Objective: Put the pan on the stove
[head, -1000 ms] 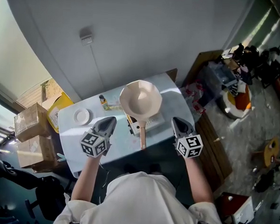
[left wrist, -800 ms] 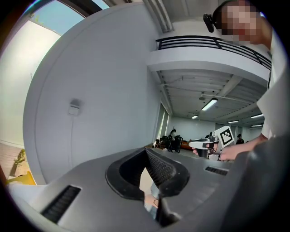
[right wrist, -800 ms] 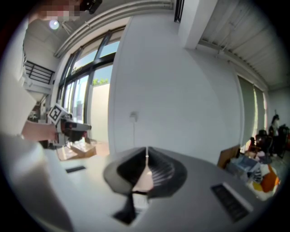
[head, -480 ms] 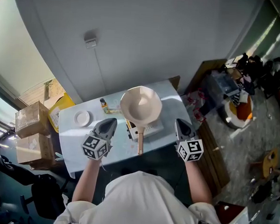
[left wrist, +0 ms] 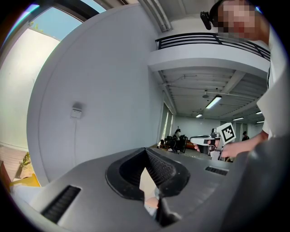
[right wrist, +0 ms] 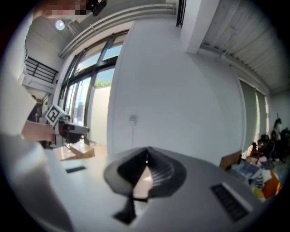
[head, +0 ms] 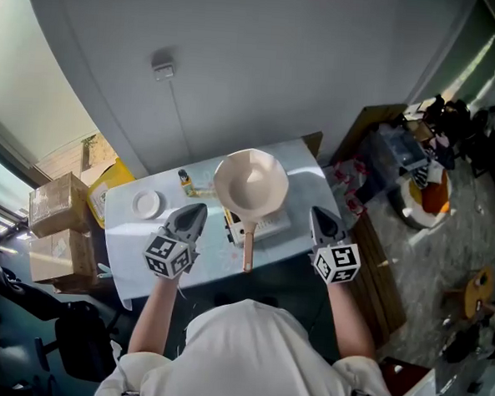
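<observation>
A cream pan point(head: 250, 182) with a long wooden handle point(head: 249, 247) rests on a small white stove point(head: 267, 227) in the middle of the pale table point(head: 143, 258), handle pointing toward me. My left gripper point(head: 194, 211) hovers left of the handle, jaws shut and empty. My right gripper point(head: 317, 216) hovers right of the stove, also shut and empty. In the left gripper view the shut jaws point(left wrist: 149, 156) point up at the wall; the right gripper point(left wrist: 213, 142) shows far off. In the right gripper view the shut jaws point(right wrist: 146, 158) face the wall too.
A small white dish point(head: 145, 204) and a little bottle point(head: 182, 179) sit on the table's left and back. Cardboard boxes point(head: 55, 223) stand at the left, a wooden crate edge point(head: 377, 268) and clutter point(head: 416, 170) at the right. The grey wall point(head: 281, 61) is close behind.
The view shifted slightly; both grippers stayed shut beside the pan, which has not moved on the stove.
</observation>
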`<state>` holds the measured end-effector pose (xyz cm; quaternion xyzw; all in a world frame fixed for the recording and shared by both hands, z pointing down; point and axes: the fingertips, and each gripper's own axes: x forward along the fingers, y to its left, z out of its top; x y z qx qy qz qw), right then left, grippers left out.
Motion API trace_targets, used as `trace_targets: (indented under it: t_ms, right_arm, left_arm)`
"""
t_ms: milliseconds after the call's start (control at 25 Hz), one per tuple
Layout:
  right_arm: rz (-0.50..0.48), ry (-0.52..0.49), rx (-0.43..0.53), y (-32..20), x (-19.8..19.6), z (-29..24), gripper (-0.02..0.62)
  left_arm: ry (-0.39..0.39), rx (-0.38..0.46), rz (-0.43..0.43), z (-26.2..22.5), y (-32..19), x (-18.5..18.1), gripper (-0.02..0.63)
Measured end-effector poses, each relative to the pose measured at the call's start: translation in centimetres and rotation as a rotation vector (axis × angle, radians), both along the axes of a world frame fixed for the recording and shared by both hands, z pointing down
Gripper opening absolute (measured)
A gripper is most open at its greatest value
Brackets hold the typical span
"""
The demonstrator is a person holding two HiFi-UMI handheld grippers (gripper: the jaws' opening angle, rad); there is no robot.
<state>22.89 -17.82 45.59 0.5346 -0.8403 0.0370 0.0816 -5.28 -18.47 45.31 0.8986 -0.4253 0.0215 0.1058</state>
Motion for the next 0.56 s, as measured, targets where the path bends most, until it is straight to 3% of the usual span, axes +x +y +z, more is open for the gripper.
trace_targets:
  t_ms: [560]
  right_arm:
    - [-0.009, -0.001, -0.004, 0.34, 0.24, 0.25, 0.032]
  left_arm:
    - [0.005, -0.006, -0.009, 0.27, 0.51, 0.41, 0.02]
